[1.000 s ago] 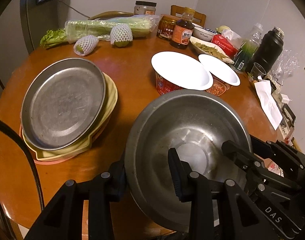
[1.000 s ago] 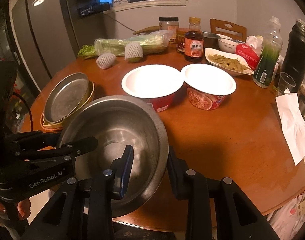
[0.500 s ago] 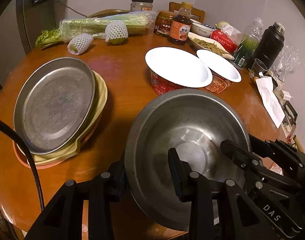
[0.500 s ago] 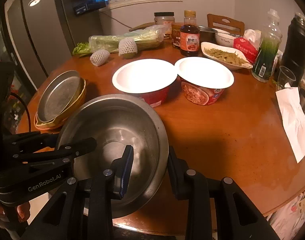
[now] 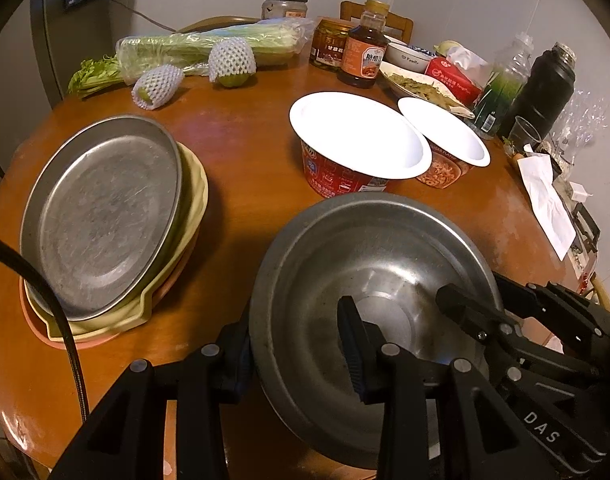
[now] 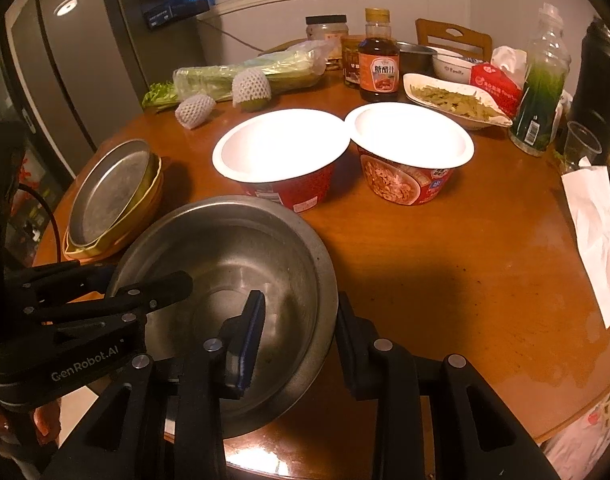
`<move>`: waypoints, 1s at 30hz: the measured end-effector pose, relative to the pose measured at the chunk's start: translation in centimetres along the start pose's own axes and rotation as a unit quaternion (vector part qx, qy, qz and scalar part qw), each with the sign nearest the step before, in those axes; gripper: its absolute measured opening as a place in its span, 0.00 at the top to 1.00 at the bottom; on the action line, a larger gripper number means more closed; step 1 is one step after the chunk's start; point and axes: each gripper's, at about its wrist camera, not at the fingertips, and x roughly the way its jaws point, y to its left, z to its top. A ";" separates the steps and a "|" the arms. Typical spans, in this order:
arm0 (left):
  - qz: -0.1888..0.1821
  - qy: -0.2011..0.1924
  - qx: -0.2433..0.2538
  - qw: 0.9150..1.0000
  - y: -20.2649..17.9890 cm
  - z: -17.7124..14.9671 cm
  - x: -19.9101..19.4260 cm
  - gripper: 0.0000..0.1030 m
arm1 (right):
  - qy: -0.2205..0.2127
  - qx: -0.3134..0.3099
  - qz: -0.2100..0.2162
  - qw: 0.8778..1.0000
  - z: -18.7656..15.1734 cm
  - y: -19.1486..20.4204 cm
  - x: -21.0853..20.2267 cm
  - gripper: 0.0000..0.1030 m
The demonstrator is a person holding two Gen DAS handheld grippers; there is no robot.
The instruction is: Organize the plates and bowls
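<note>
Gripping opposite rims of the steel bowl (image 5: 369,280), the left gripper (image 5: 297,356) and right gripper (image 6: 297,344) jaws, loosening slightly, should release evenly onto the tabletop (image 6: 445,248).

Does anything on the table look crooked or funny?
Yes. The metal plate sits tilted on the stack of plates, not flat. The stack's yellow and pink rims stick out unevenly beneath it. Nothing looks spilled.

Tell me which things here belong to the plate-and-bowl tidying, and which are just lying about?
Part of the job:
steel bowl
stack of plates
two paper bowls
left tool
right tool

Lying about:
celery
sauce bottle
thermos
napkin
</note>
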 end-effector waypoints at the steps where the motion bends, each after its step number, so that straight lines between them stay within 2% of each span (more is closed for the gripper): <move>1: 0.000 -0.002 0.001 1.000 0.0 0.0 -0.1 0.62 | 0.000 0.002 0.003 1.000 0.0 0.0 0.0 0.63; 6: 0.001 -0.008 0.001 1.000 0.0 -0.1 -0.6 0.61 | -0.005 0.006 0.006 1.000 0.4 0.0 -0.4 0.61; 9: -0.001 -0.012 -0.004 1.000 0.3 -0.1 -1.0 0.61 | -0.011 0.010 0.006 1.000 0.5 -0.1 -0.8 0.55; 15: -0.001 -0.026 -0.009 1.000 0.8 0.0 -2.1 0.58 | -0.024 0.013 -0.003 1.000 0.8 0.0 -1.8 0.50; 19: 0.001 -0.042 -0.009 0.999 1.0 0.1 -3.0 0.52 | -0.031 0.014 -0.002 0.999 0.9 0.1 -2.2 0.49; 30: 0.003 -0.061 -0.007 0.998 0.9 0.7 -4.5 0.50 | -0.044 0.006 -0.008 0.999 2.0 0.4 -2.9 0.47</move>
